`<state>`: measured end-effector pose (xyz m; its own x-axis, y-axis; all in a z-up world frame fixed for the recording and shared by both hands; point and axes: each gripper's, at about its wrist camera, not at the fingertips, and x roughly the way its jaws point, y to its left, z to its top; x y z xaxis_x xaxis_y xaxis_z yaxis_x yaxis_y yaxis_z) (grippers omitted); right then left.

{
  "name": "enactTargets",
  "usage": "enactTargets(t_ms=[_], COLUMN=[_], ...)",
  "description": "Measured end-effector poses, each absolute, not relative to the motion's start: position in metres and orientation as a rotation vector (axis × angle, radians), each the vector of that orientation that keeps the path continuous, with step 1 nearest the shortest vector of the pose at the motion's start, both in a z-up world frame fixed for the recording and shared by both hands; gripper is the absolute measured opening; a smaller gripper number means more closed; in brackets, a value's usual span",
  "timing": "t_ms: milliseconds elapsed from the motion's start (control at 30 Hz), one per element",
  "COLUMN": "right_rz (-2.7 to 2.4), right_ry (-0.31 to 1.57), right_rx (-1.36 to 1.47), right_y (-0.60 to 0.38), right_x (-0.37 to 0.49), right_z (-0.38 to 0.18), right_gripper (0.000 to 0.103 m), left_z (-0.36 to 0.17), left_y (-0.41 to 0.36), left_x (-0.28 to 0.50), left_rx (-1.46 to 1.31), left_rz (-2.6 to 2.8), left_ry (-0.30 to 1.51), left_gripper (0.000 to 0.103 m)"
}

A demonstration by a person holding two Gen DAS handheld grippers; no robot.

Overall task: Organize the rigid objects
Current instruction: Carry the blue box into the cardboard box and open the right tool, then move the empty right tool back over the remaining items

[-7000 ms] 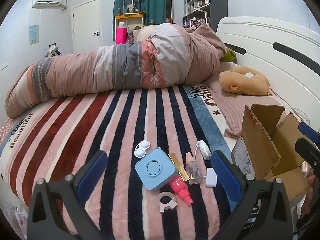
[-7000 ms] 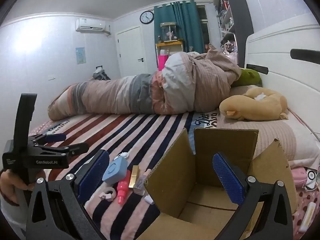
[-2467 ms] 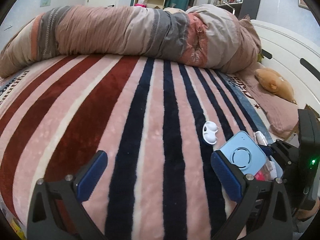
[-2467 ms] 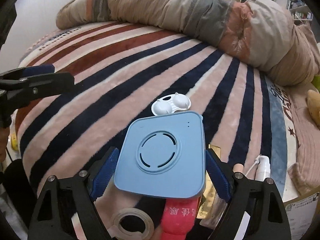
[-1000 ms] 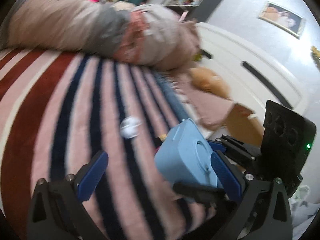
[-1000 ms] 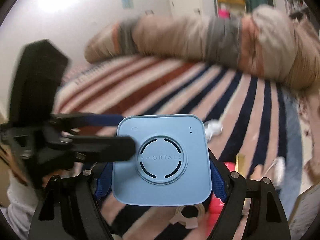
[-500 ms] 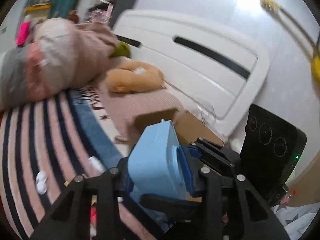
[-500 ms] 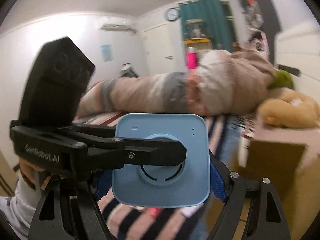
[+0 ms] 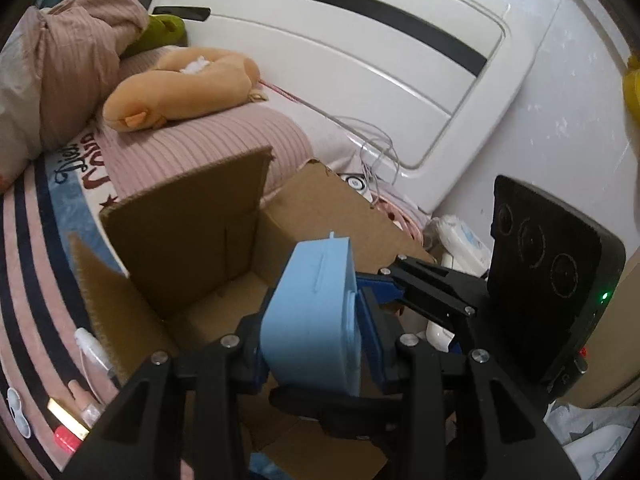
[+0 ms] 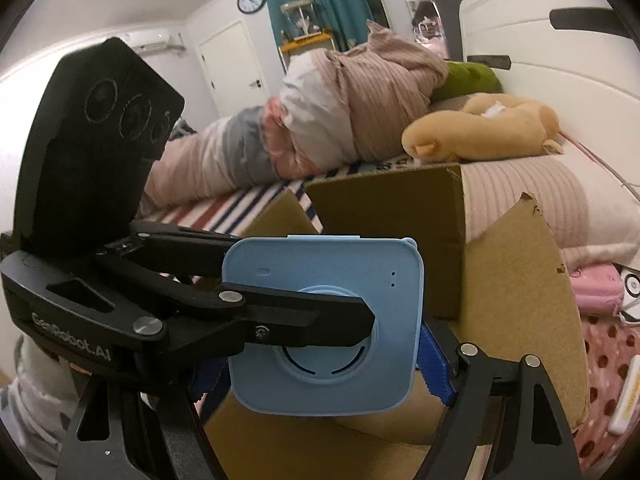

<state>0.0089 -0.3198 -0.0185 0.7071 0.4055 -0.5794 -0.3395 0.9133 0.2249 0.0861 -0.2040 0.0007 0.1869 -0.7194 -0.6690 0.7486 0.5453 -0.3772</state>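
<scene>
Lifted off the bed since a moment ago, blue speaker point(image 10: 324, 328) now above cardboard box point(image 9: 192, 240), clenched by right gripper point(image 10: 320, 364) and left gripper point(image 9: 316, 348), ready for dropping in.

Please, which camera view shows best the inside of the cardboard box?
The left wrist view. It looks down into the open cardboard box, showing its inner walls and part of its floor behind the blue square device. The right wrist view shows mainly the raised flaps from the side; the device hides most of the interior.
</scene>
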Motion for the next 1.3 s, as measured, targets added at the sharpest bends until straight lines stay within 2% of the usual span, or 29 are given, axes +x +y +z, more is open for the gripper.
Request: enactTargets(t_ms=[167, 333, 500, 600, 800, 1033, 1133, 1300], right_rz=[0.382, 0.386, 0.381, 0.373, 0.298, 0.31, 0.421, 0.554], right_ry=[0.66, 0.648, 0.638, 0.619, 0.574, 0.482, 0.538, 0.637], right_rx=[0.088, 0.09, 0.048, 0.054, -0.025, -0.099, -0.13, -0.124], right_y=[-0.318, -0.318, -0.311, -0.311, -0.298, -0.243, -0.204, -0.143], right_x=[0.013, 0.01, 0.007, 0.001, -0.011, -0.018, -0.006, 0.024], right_z=[-0.018, -0.016, -0.012, -0.009, 0.005, 0.035, 0.037, 0.013], right_gripper=[0.08, 0.086, 0.091, 0.097, 0.098, 0.098, 0.098, 0.097], left_z=[0.001, 0.002, 0.015, 0.022, 0.043, 0.069, 0.068, 0.036], left_y=[-0.211, -0.21, -0.202, -0.196, -0.165, -0.076, -0.029, 0.042], left_x=[0.084, 0.084, 0.079, 0.077, 0.07, 0.061, 0.062, 0.071], left_rx=[0.099, 0.077, 0.053, 0.039, -0.003, -0.028, -0.06, -0.101], left_rz=[-1.013, -1.029, -1.028, -1.036, -0.995, -0.709, -0.588, -0.409], left_ry=[0.923, 0.912, 0.873, 0.856, 0.794, 0.661, 0.629, 0.628], left_gripper=[0.037, 0.061, 0.078, 0.079, 0.08, 0.08, 0.085, 0.085])
